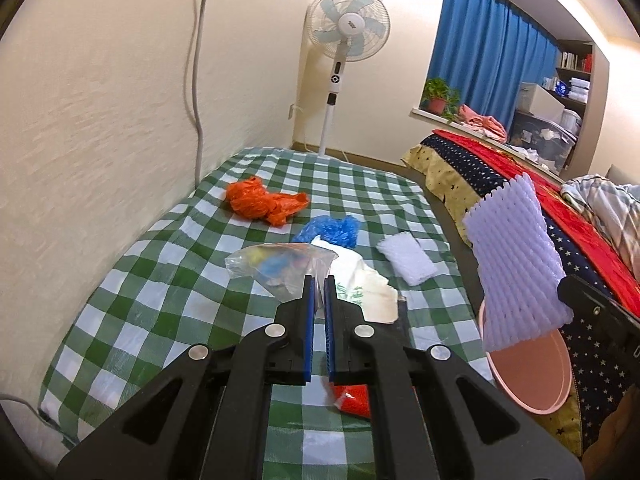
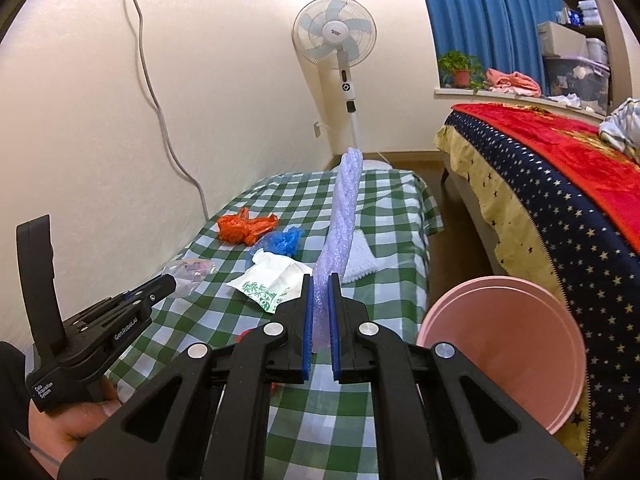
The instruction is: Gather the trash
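My left gripper (image 1: 319, 280) is shut on a clear plastic bag (image 1: 280, 264) with coloured bits inside, held over the green checked table (image 1: 160, 280). My right gripper (image 2: 319, 280) is shut on a white foam net sleeve (image 2: 344, 220), held upright; it also shows in the left wrist view (image 1: 516, 264) above the pink bin (image 1: 532, 368). The pink bin (image 2: 504, 344) stands at the table's right edge. On the table lie an orange bag (image 1: 260, 200), a blue bag (image 1: 332, 230), a white printed tissue wrapper (image 1: 368, 284), another foam net (image 1: 406, 258) and a red packet (image 1: 354, 398).
A standing fan (image 1: 344, 40) is in the far corner. A bed with a starry navy and red cover (image 2: 560, 184) lies to the right, with a narrow floor gap beside the table. A grey cable (image 2: 160, 100) runs down the wall.
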Tool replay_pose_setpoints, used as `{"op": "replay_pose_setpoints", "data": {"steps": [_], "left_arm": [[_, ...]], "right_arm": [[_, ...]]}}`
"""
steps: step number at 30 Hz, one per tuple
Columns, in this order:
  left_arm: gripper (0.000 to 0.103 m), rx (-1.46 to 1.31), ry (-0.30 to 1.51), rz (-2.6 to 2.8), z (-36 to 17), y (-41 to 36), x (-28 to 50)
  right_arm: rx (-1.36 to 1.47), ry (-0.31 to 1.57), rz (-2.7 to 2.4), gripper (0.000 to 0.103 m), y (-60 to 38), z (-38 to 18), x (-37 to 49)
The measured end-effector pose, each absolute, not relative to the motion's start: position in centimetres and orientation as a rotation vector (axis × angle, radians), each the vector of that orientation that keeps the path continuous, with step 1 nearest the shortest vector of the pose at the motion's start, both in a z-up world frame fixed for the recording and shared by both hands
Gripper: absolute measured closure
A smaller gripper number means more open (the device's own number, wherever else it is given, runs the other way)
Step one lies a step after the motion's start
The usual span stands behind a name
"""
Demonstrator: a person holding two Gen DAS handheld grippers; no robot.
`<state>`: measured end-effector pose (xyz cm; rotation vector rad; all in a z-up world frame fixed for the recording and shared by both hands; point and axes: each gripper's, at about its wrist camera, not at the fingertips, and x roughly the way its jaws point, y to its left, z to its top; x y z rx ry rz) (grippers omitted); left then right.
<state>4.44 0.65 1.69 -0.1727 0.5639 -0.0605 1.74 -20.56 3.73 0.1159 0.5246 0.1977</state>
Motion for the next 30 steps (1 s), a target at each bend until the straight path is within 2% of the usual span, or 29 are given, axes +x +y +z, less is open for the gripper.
{"op": "replay_pose_setpoints", "data": {"steps": [30], "left_arm": [[0.098, -0.110, 0.518, -0.213, 2.9, -5.6, 3.6]], "right_arm": [[0.147, 0.492, -0.017, 0.096, -26.7, 5.7, -1.9]]}}
